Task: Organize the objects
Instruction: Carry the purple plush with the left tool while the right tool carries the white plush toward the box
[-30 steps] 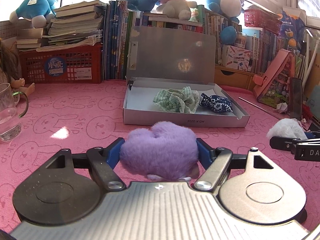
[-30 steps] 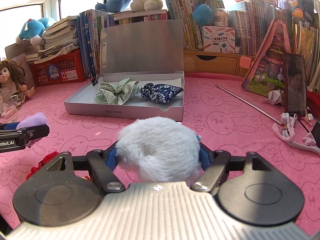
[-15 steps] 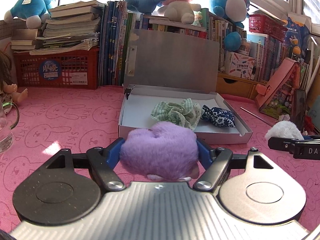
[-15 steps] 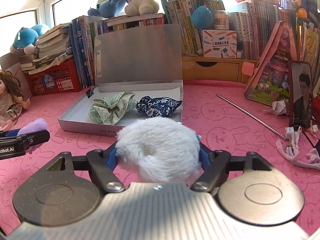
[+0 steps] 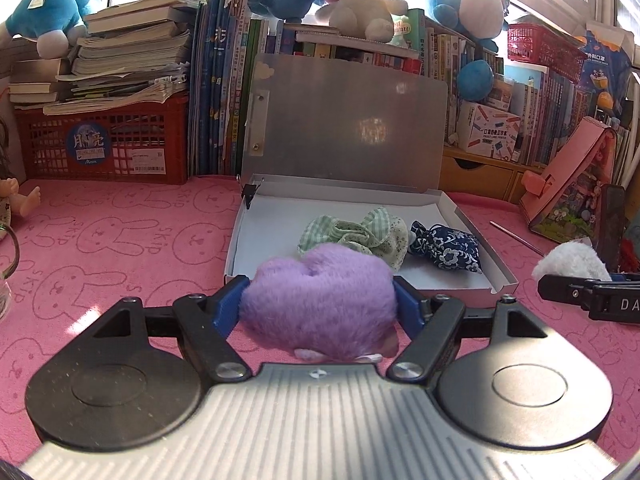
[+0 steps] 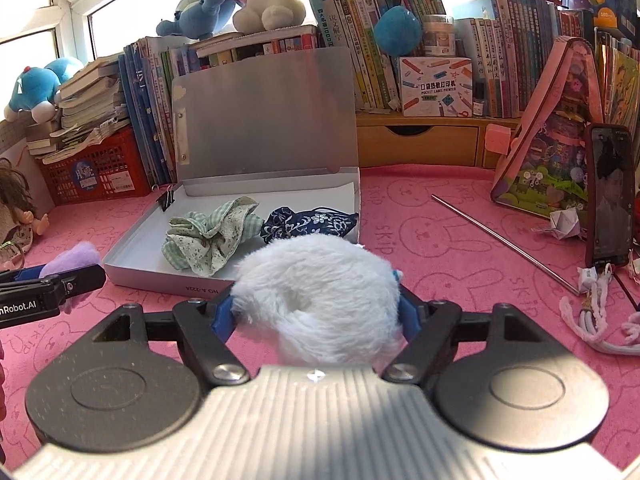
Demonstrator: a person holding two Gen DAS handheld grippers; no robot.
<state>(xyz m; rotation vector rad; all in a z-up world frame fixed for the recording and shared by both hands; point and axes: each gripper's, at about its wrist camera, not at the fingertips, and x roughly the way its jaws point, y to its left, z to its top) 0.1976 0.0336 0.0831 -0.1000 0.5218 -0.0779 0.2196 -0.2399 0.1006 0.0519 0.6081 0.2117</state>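
My left gripper (image 5: 320, 300) is shut on a fluffy purple scrunchie (image 5: 320, 300), held just in front of the near rim of an open silver box (image 5: 272, 216). My right gripper (image 6: 316, 300) is shut on a fluffy white scrunchie (image 6: 320, 292), also close to the box's (image 6: 144, 244) front edge. Inside the box lie a green checked scrunchie (image 5: 356, 232) (image 6: 208, 236) and a navy floral scrunchie (image 5: 446, 250) (image 6: 308, 222). The box lid (image 5: 348, 124) stands upright behind. Each gripper shows at the edge of the other's view, the right one (image 5: 576, 276) and the left one (image 6: 60, 276).
A pink rabbit-print cloth (image 5: 120, 240) covers the table. Books, plush toys and a red crate (image 5: 100, 140) line the back. A doll (image 6: 16, 208) sits at the left, a metal rod (image 6: 504, 240), a phone (image 6: 608, 196), a pink case (image 6: 548, 152) and cords (image 6: 596, 320) at the right.
Both grippers have moved forward toward the box with their scrunchies; the box now looks larger and nearer in both views. The grips have not changed.
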